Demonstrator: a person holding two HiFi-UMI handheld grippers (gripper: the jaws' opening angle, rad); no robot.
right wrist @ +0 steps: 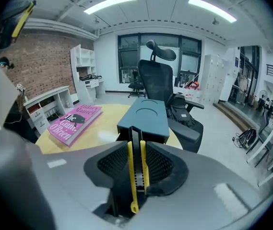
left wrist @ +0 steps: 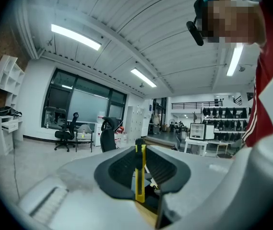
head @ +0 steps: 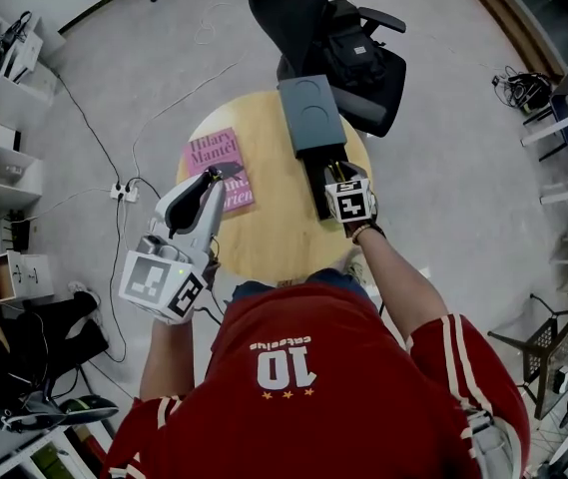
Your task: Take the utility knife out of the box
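Head view, with both claw views. The left claw point(head: 218, 173) is held roughly level above the left part of the round wooden table point(head: 274, 238). Its jaws are pinched on a thin yellow knife point(left wrist: 140, 176) with a black tip, seen edge-on and standing upright between the pads. Beneath that claw a pink book point(head: 214, 148) is laid flat near the table's left edge.

A grey-blue box point(head: 308, 113) is set lengthwise at the table's far edge, with its far end reaching past the rim toward a black office chair point(head: 284, 8). A dark inner part is seen at the box's near end.

The right claw point(right wrist: 137, 145) is tilted downward over the right part of the table, just in front of that near end. Its jaws are closed on the utility knife point(right wrist: 137, 176), whose two yellow rails and black slider lie along the gap between the pads. The utility knife is thus outside the box, gripped in the right claw above the table, with its tip pointed toward the box.
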